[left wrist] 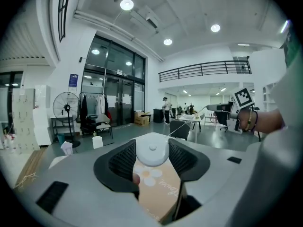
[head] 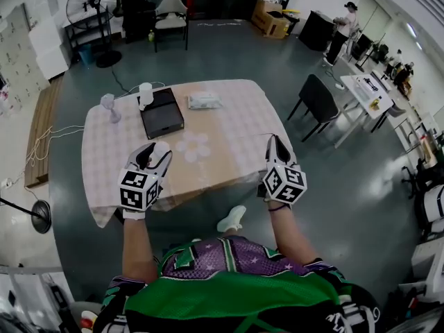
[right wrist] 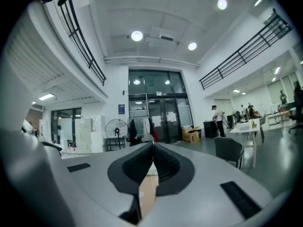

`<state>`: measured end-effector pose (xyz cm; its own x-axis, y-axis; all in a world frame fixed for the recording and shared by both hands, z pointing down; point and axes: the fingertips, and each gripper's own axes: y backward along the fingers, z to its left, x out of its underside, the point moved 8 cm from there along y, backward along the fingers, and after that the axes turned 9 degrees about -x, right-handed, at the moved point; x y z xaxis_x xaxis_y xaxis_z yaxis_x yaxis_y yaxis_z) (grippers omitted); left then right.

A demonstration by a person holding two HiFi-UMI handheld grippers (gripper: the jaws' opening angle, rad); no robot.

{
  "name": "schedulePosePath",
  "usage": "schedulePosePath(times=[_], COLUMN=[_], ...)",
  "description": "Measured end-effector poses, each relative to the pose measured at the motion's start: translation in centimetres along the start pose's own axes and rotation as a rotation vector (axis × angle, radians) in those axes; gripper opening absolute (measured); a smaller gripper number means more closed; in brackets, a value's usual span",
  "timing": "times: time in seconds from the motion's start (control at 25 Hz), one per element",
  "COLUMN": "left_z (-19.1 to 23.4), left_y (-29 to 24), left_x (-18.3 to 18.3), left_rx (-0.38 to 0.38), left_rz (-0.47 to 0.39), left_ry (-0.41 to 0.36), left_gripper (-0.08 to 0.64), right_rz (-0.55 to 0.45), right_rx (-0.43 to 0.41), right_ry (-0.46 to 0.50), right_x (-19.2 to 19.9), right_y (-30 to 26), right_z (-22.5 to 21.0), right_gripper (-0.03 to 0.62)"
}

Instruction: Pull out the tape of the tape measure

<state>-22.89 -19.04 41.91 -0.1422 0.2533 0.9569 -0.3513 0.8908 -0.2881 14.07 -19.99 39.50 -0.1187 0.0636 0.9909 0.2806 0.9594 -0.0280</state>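
While the left gripper [left wrist: 152, 146] clamps the round white tape measure [left wrist: 152, 151] over the table's [head: 236, 127] near edge, its thin tape [left wrist: 186, 121] runs right toward the right gripper [right wrist: 152, 148], whose jaws are pressed together. A weak pinch there could let the tape snap back.

We wear a green and purple jersey [head: 236, 283] scattered with small white stars, and a white sneaker [head: 232, 218]. Our left gripper [head: 151, 152] and right gripper [head: 275, 141] are pale grey shells with black ribbed pads [right wrist: 137, 167], each bearing a white cube [head: 139, 189] of black square markers. Dark bracelets [left wrist: 249, 121] ring our right wrist
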Motion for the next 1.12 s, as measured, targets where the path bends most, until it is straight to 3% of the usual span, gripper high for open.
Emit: schedulePosePath(times=[0.28, 1.12], left_z=[-0.3, -0.3], left_y=[0.3, -2.1], left_x=[-0.2, 3.5], left_rx=[0.006, -0.005], left_rz=[-0.016, 0.061], left_ry=[0.014, 0.032], left_gripper=[0.241, 0.241], right_rz=[0.035, 0.173], right_rx=[-0.151, -0.278], right_ry=[-0.036, -0.057], right_x=[0.3, 4.7], right_y=[-0.6, -3.1], right_z=[0.2, 0.7], right_gripper=[0.012, 0.014])
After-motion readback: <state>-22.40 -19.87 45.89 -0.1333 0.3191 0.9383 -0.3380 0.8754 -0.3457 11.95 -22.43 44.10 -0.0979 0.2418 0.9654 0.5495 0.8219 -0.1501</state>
